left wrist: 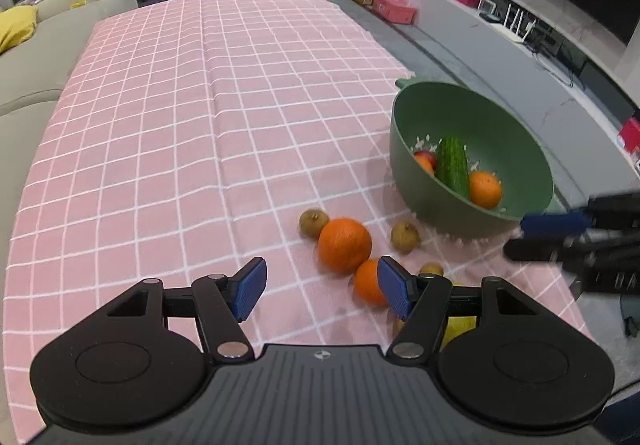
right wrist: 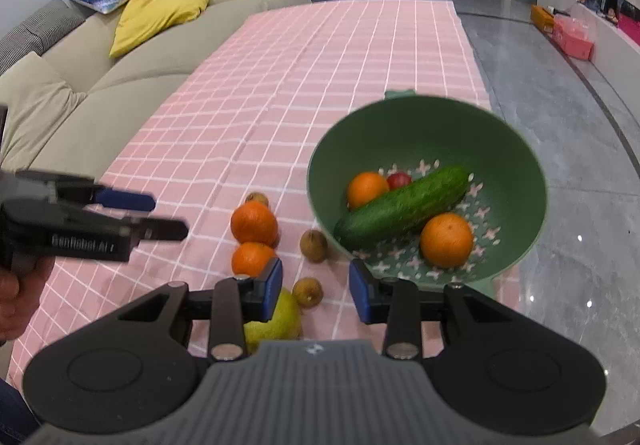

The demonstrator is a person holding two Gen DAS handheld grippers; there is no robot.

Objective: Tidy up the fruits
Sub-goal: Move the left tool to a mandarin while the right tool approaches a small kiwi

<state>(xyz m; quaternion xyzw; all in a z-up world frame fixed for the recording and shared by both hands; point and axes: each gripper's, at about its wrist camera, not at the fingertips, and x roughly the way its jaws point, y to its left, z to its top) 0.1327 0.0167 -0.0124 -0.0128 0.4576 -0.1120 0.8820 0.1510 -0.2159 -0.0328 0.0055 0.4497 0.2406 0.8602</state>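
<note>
Several loose fruits wait beside the green plastic colander bowl (right wrist: 520,205) on the pink checked worktop (left wrist: 200,125).
Left claw (left wrist: 322,287) wide, right claw (right wrist: 316,287) narrower, both empty; round oranges (left wrist: 344,244) could roll away if nudged.

We hold two grippers that look alike. Our left gripper (left wrist: 322,287) has a grey ribbed body, two round black discs at its sides, black arms with shiny silver screws, and blue ribbed pads (left wrist: 250,287). Our right gripper (right wrist: 316,293) is built the same way. White letters are printed on the left gripper's side. A hand (right wrist: 14,299) shows behind it.
</note>
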